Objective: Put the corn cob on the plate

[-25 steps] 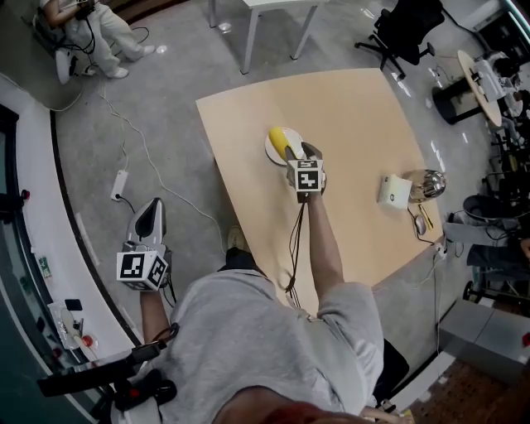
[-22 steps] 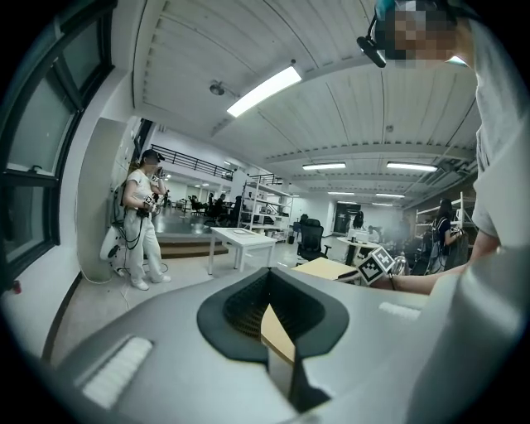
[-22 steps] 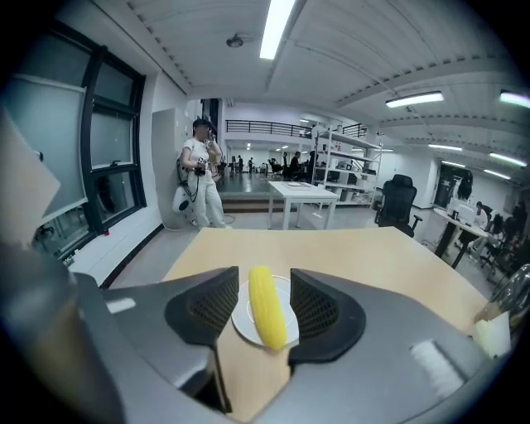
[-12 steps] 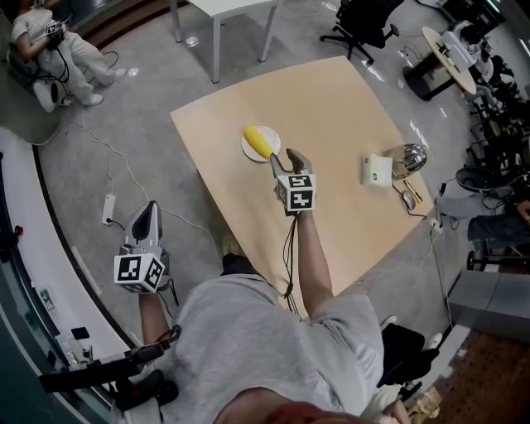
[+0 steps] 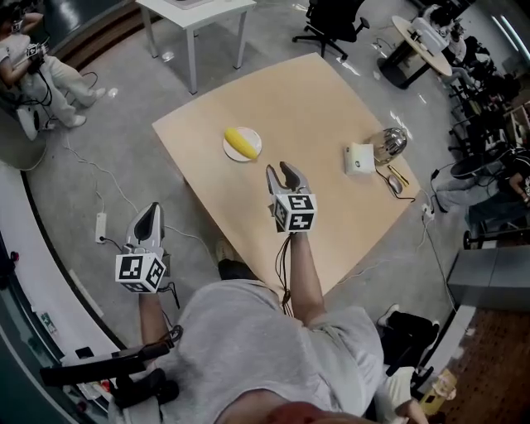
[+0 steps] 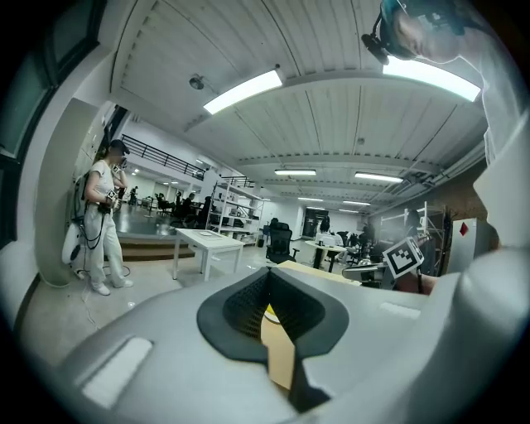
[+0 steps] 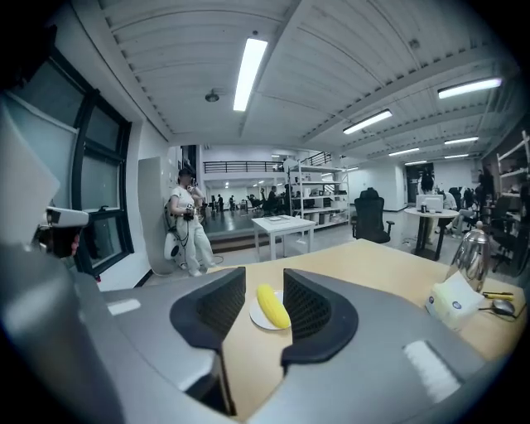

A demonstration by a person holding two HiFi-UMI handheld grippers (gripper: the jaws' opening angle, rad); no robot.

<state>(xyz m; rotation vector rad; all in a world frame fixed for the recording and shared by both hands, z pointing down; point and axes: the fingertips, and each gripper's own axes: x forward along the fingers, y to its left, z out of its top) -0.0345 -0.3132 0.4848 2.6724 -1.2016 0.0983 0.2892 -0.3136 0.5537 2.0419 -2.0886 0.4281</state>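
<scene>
The yellow corn cob (image 5: pixel 240 142) lies on the small white plate (image 5: pixel 227 152) on the tan table (image 5: pixel 331 99). In the right gripper view the corn cob (image 7: pixel 272 306) and plate (image 7: pixel 257 318) show well beyond the jaws. My right gripper (image 5: pixel 280 170) hovers over the table, nearer to me than the plate and apart from it. Its jaws are closing with nothing between them. My left gripper (image 5: pixel 149 212) hangs over the floor left of the table, pads together and empty.
A white box (image 5: pixel 359 157) and a shiny metal kettle (image 5: pixel 387 142) stand near the table's right edge, with pens (image 5: pixel 397 175) beside them. A white side table (image 5: pixel 195 12), office chairs (image 5: pixel 331 16) and a floor power strip (image 5: pixel 100 225) surround the table.
My right gripper has drawn back from the plate toward me and lifted, its jaws narrowing. The corn cob stays on the plate. The left gripper has shifted slightly.
</scene>
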